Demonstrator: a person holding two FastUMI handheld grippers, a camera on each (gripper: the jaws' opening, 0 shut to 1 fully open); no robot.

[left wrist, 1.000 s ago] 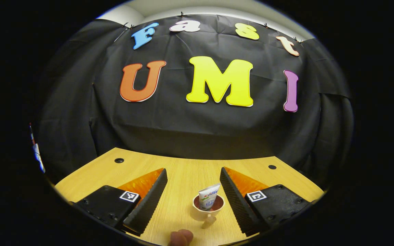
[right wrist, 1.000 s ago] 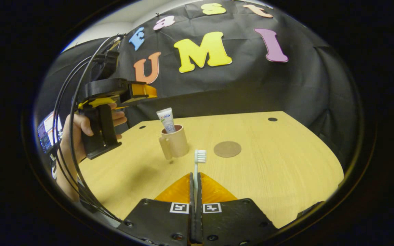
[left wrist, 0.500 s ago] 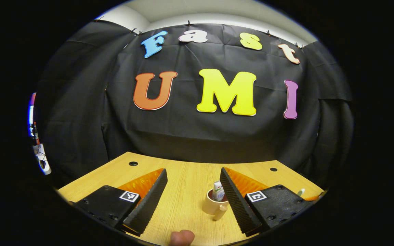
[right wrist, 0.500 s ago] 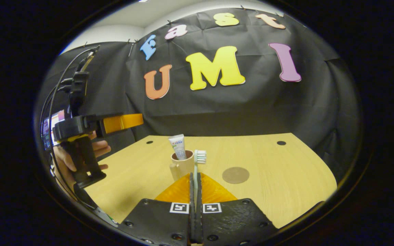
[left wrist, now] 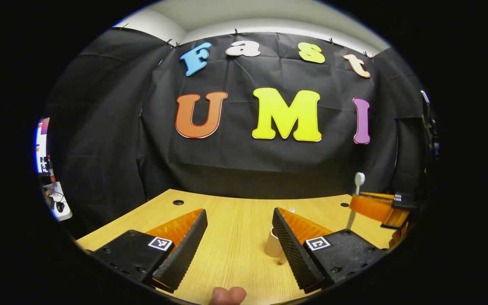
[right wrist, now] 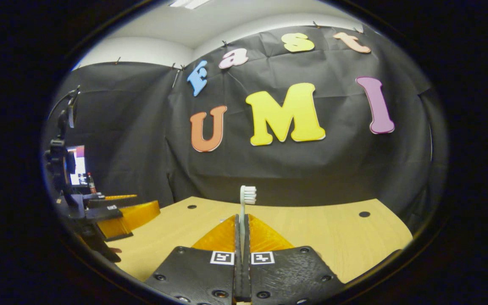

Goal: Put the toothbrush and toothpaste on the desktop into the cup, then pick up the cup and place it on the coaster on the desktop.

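Even overhead light, sharp focus, edges bowed

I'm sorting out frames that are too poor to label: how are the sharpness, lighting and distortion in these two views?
Left gripper view: sharp, evenly lit, the desktop edge bowed by the fisheye, the cup half hidden behind a finger. Right gripper view: the toothbrush crisp between the shut fingers, a ceiling light glaring at top, a bright screen at left.

Matt wood-grain desktop (left wrist: 235,237)
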